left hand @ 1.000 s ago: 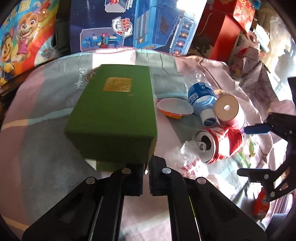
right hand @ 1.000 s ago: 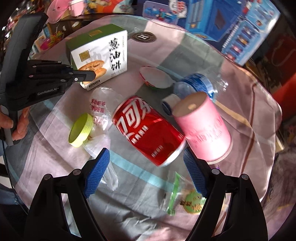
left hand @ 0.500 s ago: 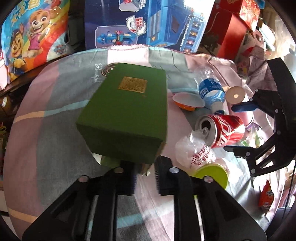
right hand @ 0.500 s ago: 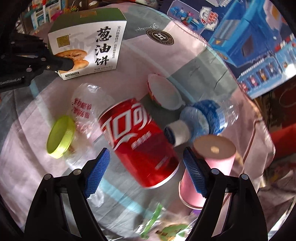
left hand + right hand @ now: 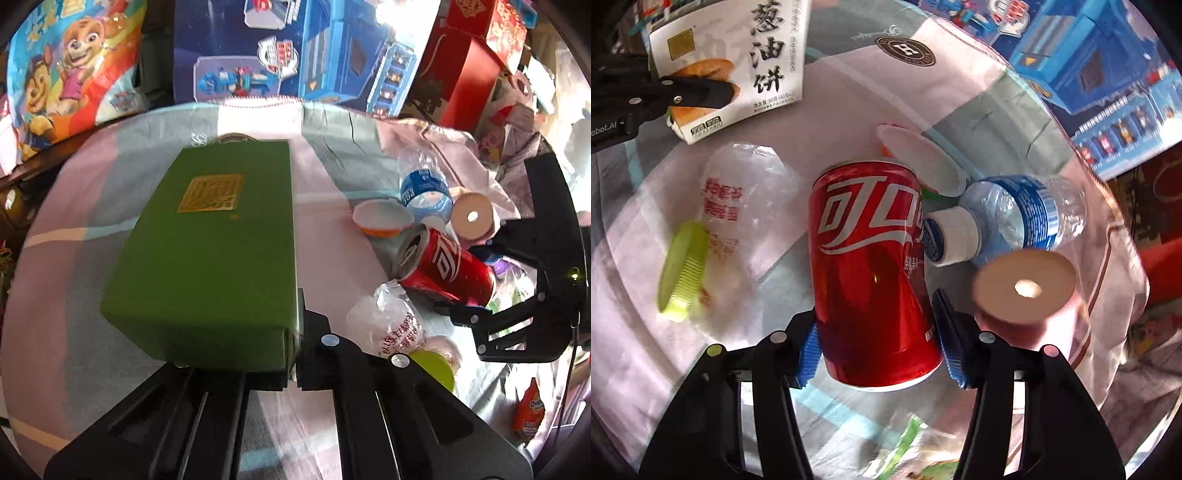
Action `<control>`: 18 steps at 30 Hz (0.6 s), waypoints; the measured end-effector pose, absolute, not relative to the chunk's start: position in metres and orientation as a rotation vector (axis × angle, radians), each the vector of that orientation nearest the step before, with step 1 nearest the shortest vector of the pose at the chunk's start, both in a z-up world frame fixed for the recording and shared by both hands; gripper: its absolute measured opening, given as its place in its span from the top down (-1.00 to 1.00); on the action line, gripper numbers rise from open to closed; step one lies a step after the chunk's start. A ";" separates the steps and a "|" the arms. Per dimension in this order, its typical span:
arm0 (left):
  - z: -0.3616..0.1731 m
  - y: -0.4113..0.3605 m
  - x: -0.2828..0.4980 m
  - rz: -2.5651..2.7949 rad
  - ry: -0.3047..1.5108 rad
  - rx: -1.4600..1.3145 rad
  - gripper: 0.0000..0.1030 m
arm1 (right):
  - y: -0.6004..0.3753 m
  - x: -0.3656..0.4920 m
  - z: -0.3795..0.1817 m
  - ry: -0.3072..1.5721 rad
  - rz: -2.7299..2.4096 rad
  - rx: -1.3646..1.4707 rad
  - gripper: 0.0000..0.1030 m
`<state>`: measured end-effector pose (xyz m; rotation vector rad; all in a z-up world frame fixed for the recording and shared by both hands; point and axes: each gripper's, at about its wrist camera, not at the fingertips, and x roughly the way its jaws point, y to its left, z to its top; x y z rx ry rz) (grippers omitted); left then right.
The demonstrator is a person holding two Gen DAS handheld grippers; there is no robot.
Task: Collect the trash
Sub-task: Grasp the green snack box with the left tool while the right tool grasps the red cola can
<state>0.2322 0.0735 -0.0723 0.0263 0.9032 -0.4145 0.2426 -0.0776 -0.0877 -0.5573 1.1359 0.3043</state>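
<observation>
Progress so far: right gripper (image 5: 879,354) has its blue pads clamped on the red cola can (image 5: 871,273), and left gripper (image 5: 291,354) is pinching the green biscuit box (image 5: 210,251). Just past the can, water bottle (image 5: 1015,218), pink cup (image 5: 1025,284) and plastic bag (image 5: 738,206) are uncollected.

Glossy metal can (image 5: 871,273) – matt cardboard box (image 5: 210,251) – soft cloth tablecloth (image 5: 74,206).
</observation>
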 end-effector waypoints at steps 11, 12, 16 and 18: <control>-0.044 0.078 0.191 -0.381 0.865 0.011 0.96 | -0.097 0.196 -0.056 1.087 0.265 -0.410 -0.01; -0.043 0.077 0.187 -0.381 0.864 0.009 0.96 | -0.098 0.191 -0.054 1.082 0.260 -0.404 -0.01; -0.033 0.071 0.168 -0.383 0.850 0.011 0.96 | -0.113 0.169 -0.041 1.052 0.244 -0.350 -0.01; -0.027 0.066 0.159 -0.383 0.841 0.013 0.96 | -0.118 0.158 -0.036 1.037 0.238 -0.331 -0.01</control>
